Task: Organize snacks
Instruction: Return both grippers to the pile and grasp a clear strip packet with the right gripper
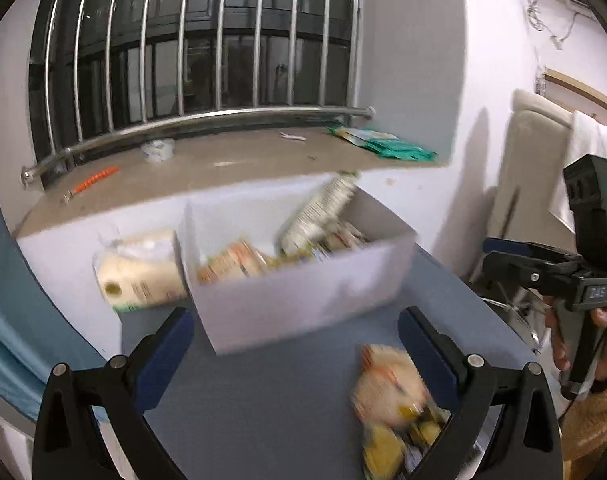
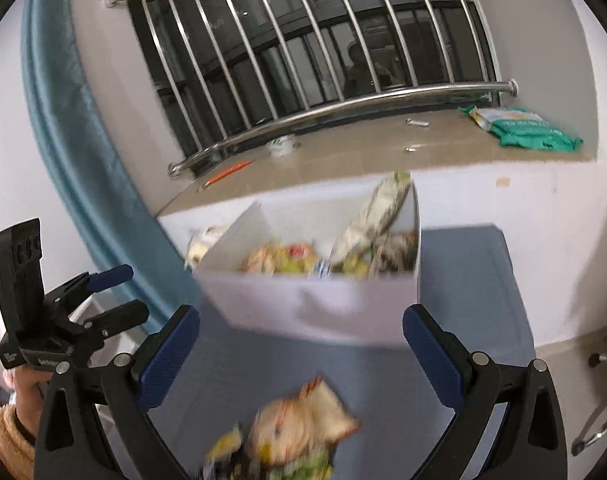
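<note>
**Inspector:** On the blue tabletop (image 1: 287,392), toward its far edge, stands a white box (image 1: 303,292) with snack packets (image 1: 239,262) piled inside. One tall pale packet (image 2: 377,212) leans upright against the box's far right corner.

**Clerk:** And outside the box?

**Inspector:** A loose heap of snack packets (image 2: 299,428) lies on the tabletop near its front edge, well apart from the box. Motion blur hides the print on them. A cream-coloured package (image 1: 143,276) lies just beside the box's left wall.

**Clerk:** The grippers?

**Inspector:** The left gripper (image 1: 295,344) has its jaws spread wide, nothing between the pads; the heap lies low by its right finger, contact not determinable. The right gripper (image 2: 301,348) likewise stands wide apart and grips nothing, the heap lying below the gap between its fingers. Each is carried in a person's hand (image 1: 599,344), an orange-brown sleeve (image 2: 11,440) visible at the wrist.

**Clerk:** Surroundings?

**Inspector:** Behind the box, a stone window ledge (image 1: 223,164) bears a green packet (image 2: 531,130) at its right end, a small roll (image 1: 157,150) and an orange stick (image 1: 95,180). Steel bars (image 1: 219,40) cover the dark window above it.
</note>
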Motion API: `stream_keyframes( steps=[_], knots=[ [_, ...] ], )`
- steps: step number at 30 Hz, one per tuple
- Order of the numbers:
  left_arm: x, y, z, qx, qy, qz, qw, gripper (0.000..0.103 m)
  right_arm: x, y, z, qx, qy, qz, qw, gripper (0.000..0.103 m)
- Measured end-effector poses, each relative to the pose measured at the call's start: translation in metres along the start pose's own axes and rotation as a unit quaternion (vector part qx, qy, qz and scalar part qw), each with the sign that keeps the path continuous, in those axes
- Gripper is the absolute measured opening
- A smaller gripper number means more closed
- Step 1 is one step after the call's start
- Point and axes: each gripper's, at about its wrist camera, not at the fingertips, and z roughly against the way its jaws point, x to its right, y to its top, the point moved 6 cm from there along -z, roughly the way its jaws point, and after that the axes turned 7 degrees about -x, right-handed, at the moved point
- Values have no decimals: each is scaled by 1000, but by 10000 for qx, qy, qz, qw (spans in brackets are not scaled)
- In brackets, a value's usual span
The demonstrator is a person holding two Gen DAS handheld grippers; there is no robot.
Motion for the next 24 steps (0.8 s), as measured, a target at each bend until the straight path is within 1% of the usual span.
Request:
stream_keyframes(
  steps=[2, 3, 5, 6, 8, 10, 12, 14, 17, 18, 20, 24],
  knots=[
    [6, -21, 7, 10, -54, 40, 10000, 103, -3, -26, 10, -7, 2, -11, 10000, 103],
    [10, -37, 11, -27, -103, 96, 9999, 103, -4, -41, 13, -39, -9, -36, 10000, 103],
    [13, -56, 14, -78, -157, 198, 9996, 103, -4, -70, 16, -125, -47, -175, 9998, 103],
    [15, -69, 15, -115, -176, 308, 9993, 103, -4, -78, 16, -167, -60, -210, 9996, 103],
    [19, -82, 17, -154, -245, 402, 9988, 103, -3, -100, 11, -336, -163, -304, 9988, 103],
    [22, -93, 19, -194, -251, 440, 9985, 103, -4, -109, 3, -495, -206, -281, 9982, 103],
    [26, -98, 20, -225, -182, 391, 9988, 103, -7, -114, -8, -679, -431, -100, 9967, 103],
    [29, -100, 22, -201, -150, 336, 9991, 103, -11, -112, -13, -709, -528, 32, 9961, 103],
    [30, -102, 24, -195, -219, 365, 9989, 103, -22, -105, -28, -829, -375, 184, 9957, 103],
    [30, -102, 25, -202, -227, 370, 9989, 103, -25, -102, -36, -908, -396, 270, 9947, 103],
    [29, -104, 25, -212, -210, 375, 9989, 103, -25, -99, -53, -1074, -574, 432, 9916, 103],
    [24, -112, 21, -296, -202, 442, 9984, 103, -20, -99, -86, -1528, -777, 603, 9833, 103]
  ],
)
